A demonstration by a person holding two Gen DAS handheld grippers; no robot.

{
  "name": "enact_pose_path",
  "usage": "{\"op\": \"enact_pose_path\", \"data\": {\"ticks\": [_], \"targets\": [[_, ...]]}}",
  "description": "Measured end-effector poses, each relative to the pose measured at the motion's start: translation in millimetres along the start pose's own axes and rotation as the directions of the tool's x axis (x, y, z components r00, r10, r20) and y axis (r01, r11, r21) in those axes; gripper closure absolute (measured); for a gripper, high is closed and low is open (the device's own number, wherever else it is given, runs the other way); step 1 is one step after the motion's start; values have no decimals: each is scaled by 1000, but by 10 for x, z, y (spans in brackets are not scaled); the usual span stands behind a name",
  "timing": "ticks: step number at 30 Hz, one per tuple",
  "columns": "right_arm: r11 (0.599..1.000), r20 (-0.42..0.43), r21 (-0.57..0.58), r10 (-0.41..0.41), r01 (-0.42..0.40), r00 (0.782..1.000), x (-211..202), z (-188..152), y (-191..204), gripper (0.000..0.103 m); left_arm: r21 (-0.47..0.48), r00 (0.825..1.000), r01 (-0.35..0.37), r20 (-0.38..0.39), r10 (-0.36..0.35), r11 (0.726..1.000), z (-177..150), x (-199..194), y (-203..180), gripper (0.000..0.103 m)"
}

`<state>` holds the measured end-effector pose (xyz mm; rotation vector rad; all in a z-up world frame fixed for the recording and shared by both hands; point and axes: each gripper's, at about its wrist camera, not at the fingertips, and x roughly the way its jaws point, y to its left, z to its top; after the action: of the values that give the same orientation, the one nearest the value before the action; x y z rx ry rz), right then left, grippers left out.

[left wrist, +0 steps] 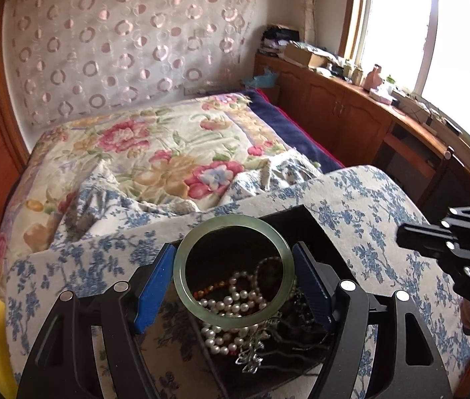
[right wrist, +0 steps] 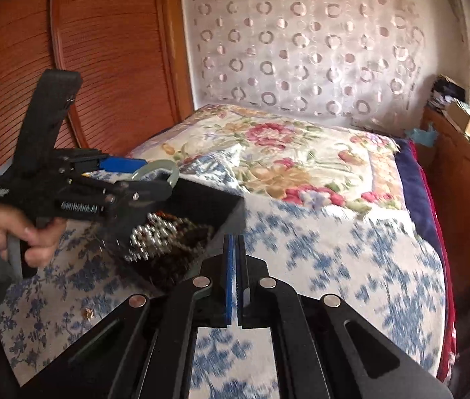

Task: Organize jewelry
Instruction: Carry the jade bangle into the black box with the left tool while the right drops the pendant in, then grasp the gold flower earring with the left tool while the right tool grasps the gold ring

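Jade bangle (left wrist: 233, 271) clamped between left gripper (left wrist: 235, 277) pads above black box (left wrist: 304, 229); right gripper (right wrist: 236, 276) nearly closed, empty.

My pale green bangle (left wrist: 233, 271) hangs over white pearls (left wrist: 235, 302) in the black box (left wrist: 314, 232). My pads (left wrist: 153, 286) are blue. The bedspread (left wrist: 368, 219) is white with blue flowers.

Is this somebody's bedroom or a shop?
Most likely a bedroom in a home. There is a bed with a flowery quilt, a patterned curtain hanging behind it, and a wooden cabinet under the window cluttered with everyday things. The black jewelry box sits on the bed's blue-flowered cover.
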<state>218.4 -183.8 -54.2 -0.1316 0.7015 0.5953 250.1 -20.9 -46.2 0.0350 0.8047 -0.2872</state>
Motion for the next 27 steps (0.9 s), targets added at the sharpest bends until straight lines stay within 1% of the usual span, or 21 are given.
{"op": "enact_pose_path", "data": {"ticks": [5,10,16,22,27], "targets": [[999,-21,39,-26,27,999,-54,-198,-86,101,10,1000,5,-15,-5,1000,-6,73,-42,34],[998,-37,62,-21,23,999,-60,-338,-105,101,12,1000,6,-19,-6,1000,-13,82,-60,34],[998,-52,65,-11,15,999,-45,-415,-64,101,12,1000,7,-11,-7,1000,-26,68,-60,34],[998,-59,64,-11,15,998,-72,-459,-23,101,19,1000,-2,14,1,1000,-50,-46,-97,34],[998,-68,61,-7,11,998,-128,-548,50,101,11,999,-7,50,7,1000,-126,-293,-97,33]]}}
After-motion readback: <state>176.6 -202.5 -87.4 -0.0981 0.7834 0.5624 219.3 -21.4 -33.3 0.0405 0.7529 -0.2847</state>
